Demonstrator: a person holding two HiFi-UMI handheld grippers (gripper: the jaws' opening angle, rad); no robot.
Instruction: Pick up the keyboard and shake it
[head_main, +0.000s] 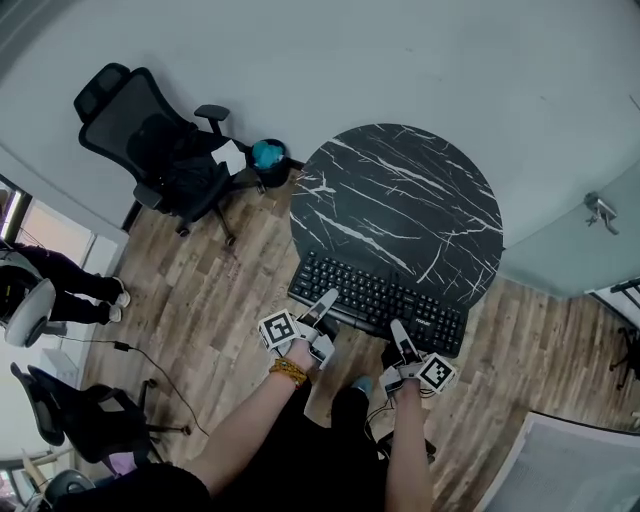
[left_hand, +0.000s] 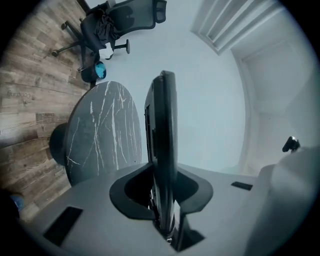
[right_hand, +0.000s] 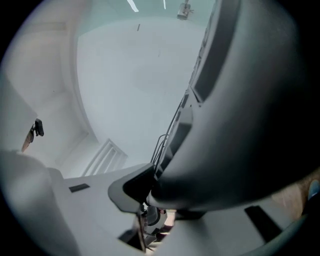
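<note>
**A:** Where is the keyboard (head_main: 380, 300) to be found?

**B:** It is seen over the near rim of the round marble table (head_main: 400, 190), laid crosswise with its keys up. Its near long edge is carried out past that rim, above the wooden floor (head_main: 200, 290).

**A:** Is it resting on the table?

**B:** That is not settled from above. In the left gripper view a thin strip of wall appears between keyboard and tabletop, so it seems to be held just clear.

**A:** How is it held?

**B:** The near long edge is taken at two places on the side away from the table. The left gripper (head_main: 322, 308) is clamped there, and in its own view the keyboard is seen edge-on, pinched between the dark pads (left_hand: 194, 191). The right gripper (head_main: 398, 335) is set further along the same edge. One of its pads (right_hand: 129, 189) is seen pressed against the keyboard, and the other is covered by the keyboard's body.

**A:** What else is placed around the table?

**B:** An office chair (head_main: 150, 135) is stood off its far left side. A teal object (head_main: 267, 153) is lodged between chair and table, just beside the rim.
</note>
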